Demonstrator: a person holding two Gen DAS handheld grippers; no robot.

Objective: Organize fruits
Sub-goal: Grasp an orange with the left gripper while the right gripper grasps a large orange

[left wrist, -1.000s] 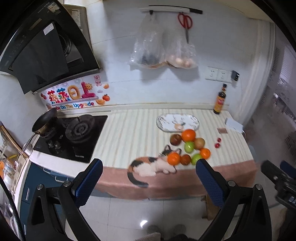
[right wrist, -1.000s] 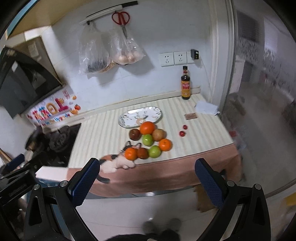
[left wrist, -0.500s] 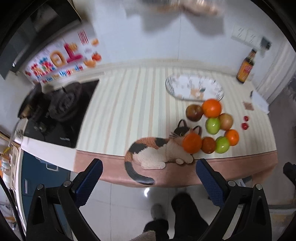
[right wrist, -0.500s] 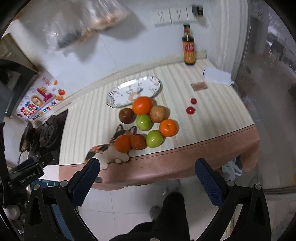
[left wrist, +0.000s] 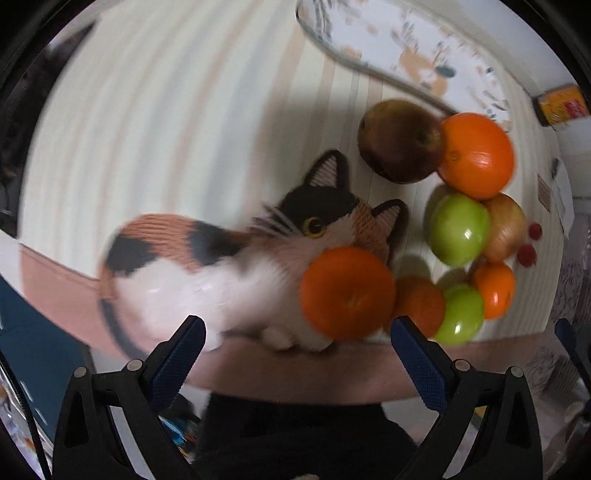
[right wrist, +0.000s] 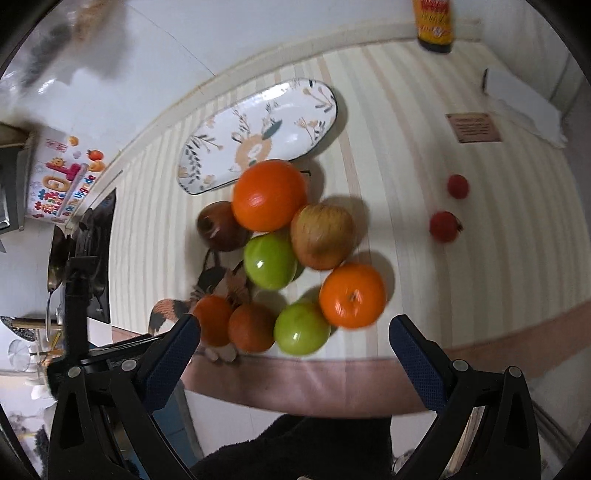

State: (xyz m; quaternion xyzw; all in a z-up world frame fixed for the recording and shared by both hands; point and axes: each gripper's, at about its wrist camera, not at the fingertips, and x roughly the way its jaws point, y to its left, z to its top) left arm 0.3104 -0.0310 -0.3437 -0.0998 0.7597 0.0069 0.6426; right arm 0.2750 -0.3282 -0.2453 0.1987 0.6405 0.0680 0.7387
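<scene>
A cluster of fruit lies on the striped counter near its front edge: a large orange (right wrist: 270, 194), a dark red apple (right wrist: 218, 226), a russet apple (right wrist: 322, 236), green apples (right wrist: 270, 261) (right wrist: 301, 328) and small oranges (right wrist: 352, 295) (left wrist: 348, 292). An oval floral plate (right wrist: 258, 134) lies behind them, bare. My left gripper (left wrist: 295, 354) is open, just in front of the nearest orange. My right gripper (right wrist: 294, 350) is open above the front edge, before a green apple.
A calico cat picture (left wrist: 229, 258) is on the cloth under the fruit. Two small red fruits (right wrist: 445, 226) (right wrist: 458, 185) lie to the right. A dark sauce bottle (right wrist: 433, 26), a white cloth (right wrist: 524, 107) and a stove (right wrist: 92, 254) stand around.
Both grippers have moved down and forward toward the counter; the fruit now looms much larger. Both stay open and nothing has been grasped.
</scene>
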